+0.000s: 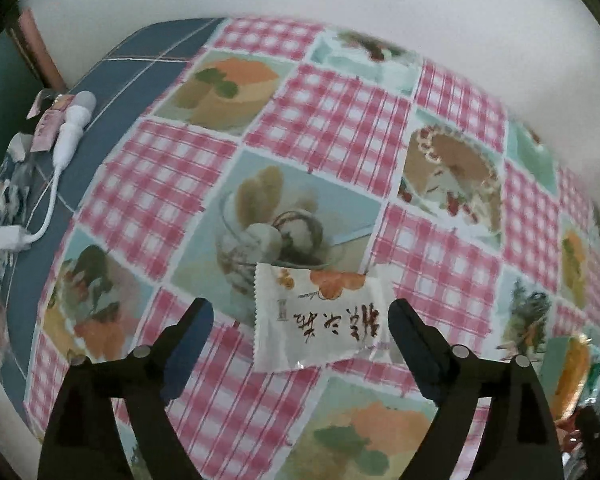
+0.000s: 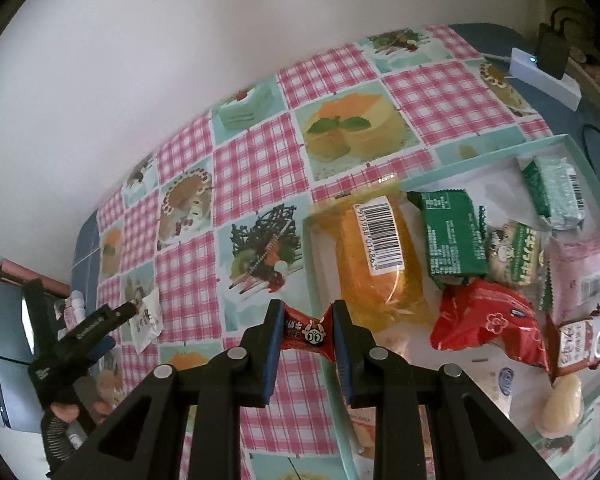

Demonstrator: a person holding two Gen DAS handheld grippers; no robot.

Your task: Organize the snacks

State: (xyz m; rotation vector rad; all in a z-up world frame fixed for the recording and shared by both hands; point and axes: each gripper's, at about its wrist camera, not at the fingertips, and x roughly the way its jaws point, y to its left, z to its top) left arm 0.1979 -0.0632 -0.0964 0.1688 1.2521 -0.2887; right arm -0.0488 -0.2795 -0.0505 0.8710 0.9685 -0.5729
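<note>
The left gripper (image 1: 300, 320) is spread wide, its jaws flanking a white packet (image 1: 320, 316) lying on the tablecloth (image 1: 332, 120). Right of it, the right gripper (image 2: 306, 330) clamps a red candy (image 2: 308, 332) near the left rim of the tray (image 2: 460, 168) of snacks.

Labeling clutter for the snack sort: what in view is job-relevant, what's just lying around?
Job:
right tool shut on red candy
left tool open around white packet
teal tray of snacks

Lying about:
white charger cable
white power strip
</note>
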